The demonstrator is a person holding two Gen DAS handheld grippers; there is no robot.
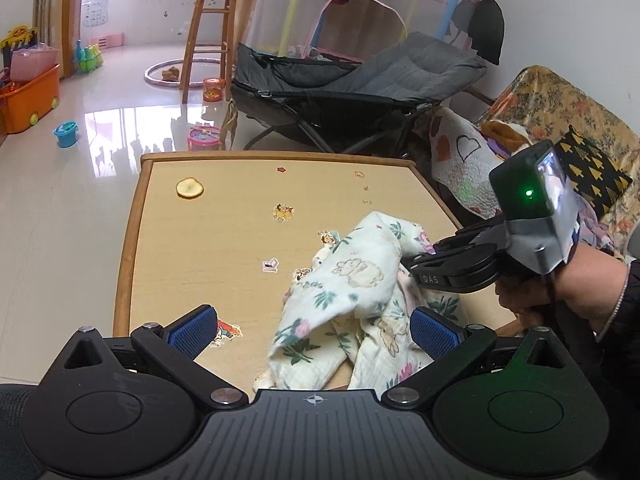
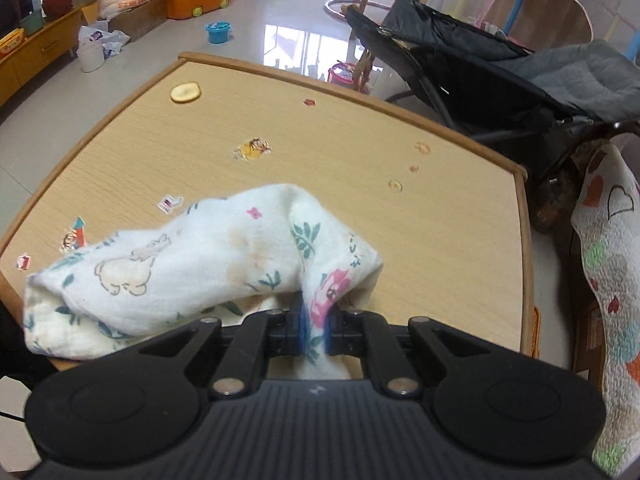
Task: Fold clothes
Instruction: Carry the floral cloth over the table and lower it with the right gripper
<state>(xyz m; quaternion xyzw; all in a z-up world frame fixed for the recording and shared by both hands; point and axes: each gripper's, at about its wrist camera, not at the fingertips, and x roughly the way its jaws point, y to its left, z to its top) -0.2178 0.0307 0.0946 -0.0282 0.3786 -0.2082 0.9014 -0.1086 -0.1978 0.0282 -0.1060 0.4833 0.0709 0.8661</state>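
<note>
A white cloth [image 1: 360, 288] printed with flowers and bears lies bunched at the near right of the wooden table [image 1: 224, 232]. In the left wrist view my left gripper [image 1: 314, 330] is open, its blue pads [image 1: 194, 330] wide apart, and the cloth's near end lies between them untouched. My right gripper [image 1: 412, 262] comes in from the right, held by a hand, and is shut on the cloth. The right wrist view shows the blue pads [image 2: 305, 330] of the right gripper [image 2: 316, 332] pinching a fold of the cloth [image 2: 180, 264], which drapes away to the left over the table [image 2: 340, 152].
Stickers and a round yellow slice [image 1: 190, 189] mark the tabletop. Behind the table stands a grey folding chair [image 1: 360, 88]. A heart-print quilt [image 1: 460, 156] and a floral-covered seat [image 1: 560, 120] sit at the right. Toys, an orange bin [image 1: 30, 100] and a wooden stool [image 1: 208, 28] stand on the floor.
</note>
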